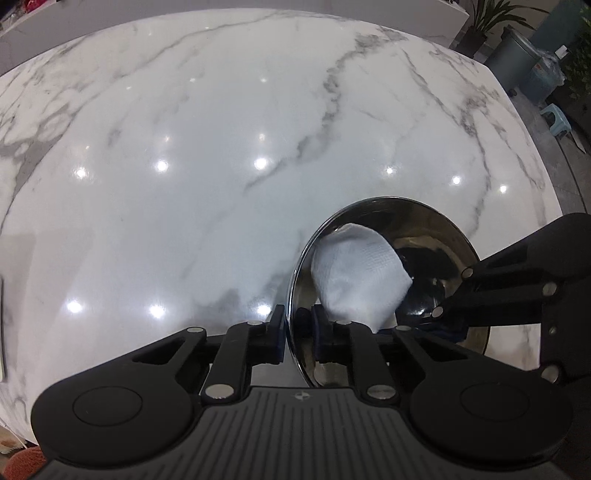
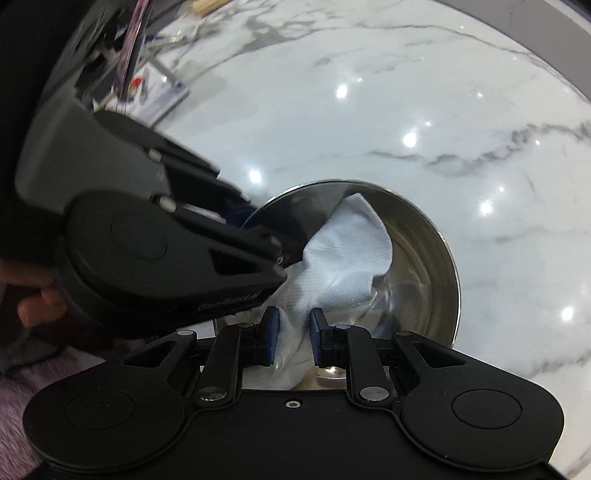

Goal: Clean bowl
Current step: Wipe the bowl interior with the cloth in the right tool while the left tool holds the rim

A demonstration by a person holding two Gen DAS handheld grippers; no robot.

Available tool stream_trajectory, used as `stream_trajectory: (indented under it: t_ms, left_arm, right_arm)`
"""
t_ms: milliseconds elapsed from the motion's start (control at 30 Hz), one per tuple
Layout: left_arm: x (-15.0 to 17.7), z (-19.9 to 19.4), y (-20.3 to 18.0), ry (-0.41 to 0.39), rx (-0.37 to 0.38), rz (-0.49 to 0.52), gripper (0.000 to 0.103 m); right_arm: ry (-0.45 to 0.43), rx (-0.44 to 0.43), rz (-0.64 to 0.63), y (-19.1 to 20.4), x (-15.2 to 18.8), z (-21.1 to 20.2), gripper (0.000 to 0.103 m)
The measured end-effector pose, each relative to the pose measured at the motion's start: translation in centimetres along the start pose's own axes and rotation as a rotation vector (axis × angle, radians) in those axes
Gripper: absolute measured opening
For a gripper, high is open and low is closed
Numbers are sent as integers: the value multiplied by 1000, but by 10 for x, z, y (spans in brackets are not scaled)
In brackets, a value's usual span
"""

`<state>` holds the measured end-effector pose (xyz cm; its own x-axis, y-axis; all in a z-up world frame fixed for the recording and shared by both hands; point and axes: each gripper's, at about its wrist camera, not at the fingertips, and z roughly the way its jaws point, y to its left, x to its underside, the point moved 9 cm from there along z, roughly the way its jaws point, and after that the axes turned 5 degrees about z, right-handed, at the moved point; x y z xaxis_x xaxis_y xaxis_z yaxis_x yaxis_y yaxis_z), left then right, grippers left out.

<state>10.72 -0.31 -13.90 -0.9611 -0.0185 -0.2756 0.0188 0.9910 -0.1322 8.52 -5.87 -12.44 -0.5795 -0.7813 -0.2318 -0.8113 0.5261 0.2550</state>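
A shiny steel bowl (image 1: pixel 424 229) stands on the white marble table (image 1: pixel 221 147), low and right in the left wrist view. My left gripper (image 1: pixel 297 321) is shut on the bowl's near-left rim, one pad outside and one inside. A crumpled white cloth (image 1: pixel 362 273) lies inside the bowl against its left wall. My right gripper (image 1: pixel 424 321) reaches in from the right. In the right wrist view the right gripper (image 2: pixel 293 328) is shut on the white cloth (image 2: pixel 343 258), which spreads up into the bowl (image 2: pixel 424 266). The left gripper (image 2: pixel 255 218) clamps the rim at the left.
The marble table (image 2: pixel 406 92) stretches wide beyond the bowl. Loose clutter (image 2: pixel 147 85) sits at its far left corner. Off the table at the back right are a grey bin (image 1: pixel 524 66), a small blue stool (image 1: pixel 554 114) and a potted plant (image 1: pixel 491 18). A person's hand (image 2: pixel 37 302) holds the left gripper.
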Motion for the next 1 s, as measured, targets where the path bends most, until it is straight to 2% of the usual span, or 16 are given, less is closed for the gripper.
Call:
stream_trajectory:
  t_ms: [100,233,300,567,700,1000]
  left_arm:
    - [0,-1,1,-3,-2,11,12]
    - [-1,-1,1,-7,-4,20,12]
    - [-1,-2,1,-8,-3,19,12]
    - [4,-1,6,-1,16,-49,19]
    - [14,3,0,36,64,-65,22]
    - [11,-2,-1,13,55,-27,14]
  right_arm:
    - [36,87,-71,1,5,1,17]
    - [61,268,-182,0,9,-1,16]
    - [60,309,-203,1,10,-1,16]
    - [46,299,-179,6,15,-1,16]
    - [37,284,-162,7,18,-3,16]
    - [25,268,-134,5,18,-2,16]
